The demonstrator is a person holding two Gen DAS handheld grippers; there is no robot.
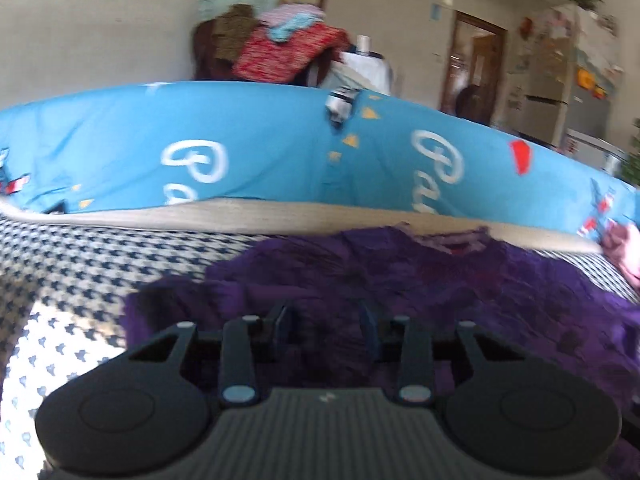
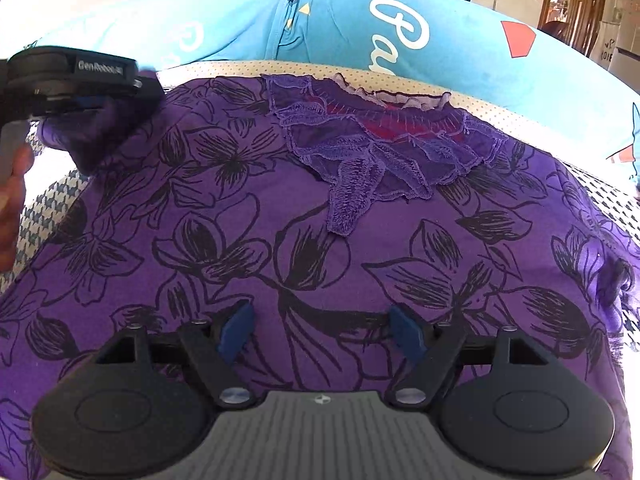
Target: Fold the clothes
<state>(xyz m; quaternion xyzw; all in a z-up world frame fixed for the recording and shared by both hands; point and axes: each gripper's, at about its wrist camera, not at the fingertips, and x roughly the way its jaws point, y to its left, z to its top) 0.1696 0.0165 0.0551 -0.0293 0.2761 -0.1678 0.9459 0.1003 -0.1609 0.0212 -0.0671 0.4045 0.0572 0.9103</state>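
A purple garment (image 2: 280, 240) with black flower outlines lies spread on a houndstooth cover, its lace neckline (image 2: 380, 148) at the far side. My right gripper (image 2: 320, 332) is open just over the lower middle of the cloth, blue pads wide apart and nothing pinched between them. My left gripper (image 2: 94, 106) is at the garment's far left corner, shut on a bunched fold of the purple fabric, with a hand (image 2: 12, 200) behind it. In the left wrist view the narrowed fingers of my left gripper (image 1: 327, 320) have purple cloth (image 1: 440, 280) between them.
A blue quilt (image 1: 280, 152) with white lettering runs along the far side of the houndstooth cover (image 1: 100, 256). Behind it a chair holds a pile of clothes (image 1: 272, 48). A doorway (image 1: 472, 68) and a fridge (image 1: 560, 92) stand at the back right.
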